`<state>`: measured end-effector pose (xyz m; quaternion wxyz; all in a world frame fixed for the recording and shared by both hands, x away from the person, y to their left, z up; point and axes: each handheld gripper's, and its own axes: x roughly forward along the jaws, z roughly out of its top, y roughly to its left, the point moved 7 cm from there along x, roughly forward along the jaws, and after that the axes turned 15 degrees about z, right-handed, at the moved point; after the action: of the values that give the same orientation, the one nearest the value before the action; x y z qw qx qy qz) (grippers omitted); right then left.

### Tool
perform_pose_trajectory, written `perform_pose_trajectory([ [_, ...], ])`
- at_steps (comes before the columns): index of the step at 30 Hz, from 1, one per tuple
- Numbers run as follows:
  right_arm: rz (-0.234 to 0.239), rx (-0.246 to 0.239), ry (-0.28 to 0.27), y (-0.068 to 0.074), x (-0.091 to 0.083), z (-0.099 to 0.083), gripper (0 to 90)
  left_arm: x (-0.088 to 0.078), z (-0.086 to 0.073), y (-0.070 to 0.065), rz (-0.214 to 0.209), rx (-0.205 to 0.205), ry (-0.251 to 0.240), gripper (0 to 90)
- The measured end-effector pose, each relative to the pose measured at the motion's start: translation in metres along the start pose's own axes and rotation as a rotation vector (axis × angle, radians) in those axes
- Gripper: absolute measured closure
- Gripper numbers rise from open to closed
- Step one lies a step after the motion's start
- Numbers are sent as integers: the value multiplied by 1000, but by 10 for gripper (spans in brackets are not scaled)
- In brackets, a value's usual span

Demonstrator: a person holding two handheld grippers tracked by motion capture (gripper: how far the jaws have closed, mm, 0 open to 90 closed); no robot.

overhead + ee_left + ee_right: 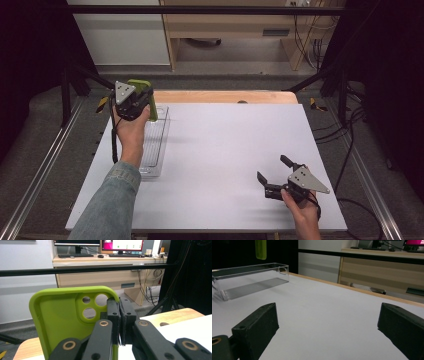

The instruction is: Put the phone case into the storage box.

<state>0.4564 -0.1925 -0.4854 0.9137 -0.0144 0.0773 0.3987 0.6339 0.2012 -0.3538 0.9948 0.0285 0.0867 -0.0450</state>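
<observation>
Left gripper (141,102) clamped the green phone case (148,95) upright, upper left, directly over the clear tray (155,145); right gripper (272,175) idled wide open, empty.

I see even overhead light on the white table (220,150), soft shadows, darkness toward nine and three o'clock; the near jaws blur in both gripper views.

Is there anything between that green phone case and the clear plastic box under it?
Nothing visible. The left gripper is shut on the edge of the green phone case and holds it upright above the far end of the clear box. The box looks empty and open-topped, with only air under the case. The right gripper rests open, far across the table.
</observation>
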Motion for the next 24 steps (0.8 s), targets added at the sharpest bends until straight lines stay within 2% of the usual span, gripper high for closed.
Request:
perform_pose_trajectory([
  [5, -10, -17, 0, -4, -2, 0, 33, 3, -2, -2, 4, 1, 7, 876],
  [11, -10, -20, 0, -4, -2, 0, 33, 6, -5, -2, 4, 1, 17, 876],
  [20, -8, -21, 1, -3, -2, 0, 32, 16, -12, -2, 7, -23, 35, 876],
  [24, -5, -24, 2, -3, -2, 0, 33, 21, -17, 0, 11, -16, 47, 876],
])
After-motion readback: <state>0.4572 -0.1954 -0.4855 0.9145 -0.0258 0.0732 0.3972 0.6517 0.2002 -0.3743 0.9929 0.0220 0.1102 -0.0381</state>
